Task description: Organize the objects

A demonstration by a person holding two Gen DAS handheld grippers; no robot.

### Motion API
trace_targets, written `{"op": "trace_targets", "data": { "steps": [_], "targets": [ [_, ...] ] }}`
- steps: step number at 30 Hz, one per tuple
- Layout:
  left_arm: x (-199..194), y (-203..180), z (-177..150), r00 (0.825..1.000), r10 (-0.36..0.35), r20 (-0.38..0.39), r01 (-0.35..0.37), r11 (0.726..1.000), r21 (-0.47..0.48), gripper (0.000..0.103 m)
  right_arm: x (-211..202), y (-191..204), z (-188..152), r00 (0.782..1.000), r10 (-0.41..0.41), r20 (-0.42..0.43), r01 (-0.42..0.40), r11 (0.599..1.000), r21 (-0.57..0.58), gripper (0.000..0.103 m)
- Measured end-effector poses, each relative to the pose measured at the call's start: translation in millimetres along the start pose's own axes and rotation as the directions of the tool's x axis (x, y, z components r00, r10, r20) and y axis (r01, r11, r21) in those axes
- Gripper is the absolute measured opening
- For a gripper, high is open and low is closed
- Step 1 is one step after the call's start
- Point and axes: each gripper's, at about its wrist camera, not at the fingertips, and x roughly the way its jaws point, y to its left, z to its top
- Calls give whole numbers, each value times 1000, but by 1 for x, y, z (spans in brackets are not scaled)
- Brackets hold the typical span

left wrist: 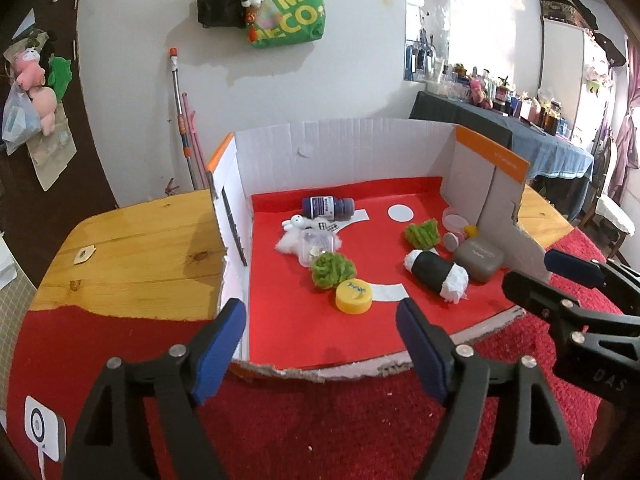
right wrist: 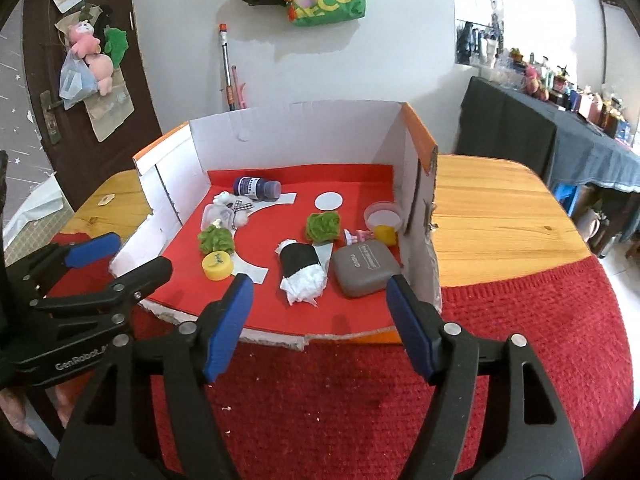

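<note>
Both hand-held grippers, left (left wrist: 320,344) and right (right wrist: 320,320), hover wide and empty before the box (right wrist: 296,128); bottle (right wrist: 256,188), cap (right wrist: 217,265) and case (right wrist: 366,274) lie unsorted.

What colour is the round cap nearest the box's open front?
Yellow cap, clearest in the left wrist view.

Your right gripper (right wrist: 320,320) hangs with its jaws apart and nothing between them, over the red mat (right wrist: 520,340) at the box's (right wrist: 292,136) open front edge. Inside, on the red floor, the black roll with white ends (right wrist: 300,268) lies at centre. The grey case (right wrist: 366,272) sits just beside it at three o'clock, the yellow cap (right wrist: 217,265) at nine o'clock. The dark bottle (right wrist: 256,188) lies on its side at eleven o'clock. Your left gripper (right wrist: 116,256) reaches in at nine o'clock, jaws parted and empty.
</note>
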Motion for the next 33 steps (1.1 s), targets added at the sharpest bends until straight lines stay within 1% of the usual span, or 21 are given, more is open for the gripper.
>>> {"op": "trace_targets", "data": {
  "steps": [6,11,14,26,30,33],
  "targets": [
    [0,2,-10,1000,0,-6,0,1000,-20,84,-1,-2,-8,1000,-8,-1,8,1000,11,68],
    [2,4,-16,1000,0,-14,0,999,-44,84,-1,-4,-12,1000,-7,5,7,1000,17,68],
    [1,7,-19,1000,-5,-11,5,998,-58,88,-1,-4,-12,1000,-7,6,7,1000,17,69],
    [5,6,-22,1000,-3,-16,2,998,-60,93,-2,-3,-15,1000,-17,16,16,1000,8,69],
    [6,6,-22,1000,-16,-22,14,997,-70,99,-2,-3,-15,1000,-16,16,16,1000,7,70],
    [8,8,-24,999,-23,-31,20,996,-90,100,-2,-4,-16,1000,-14,16,14,1000,9,70]
  ]
}}
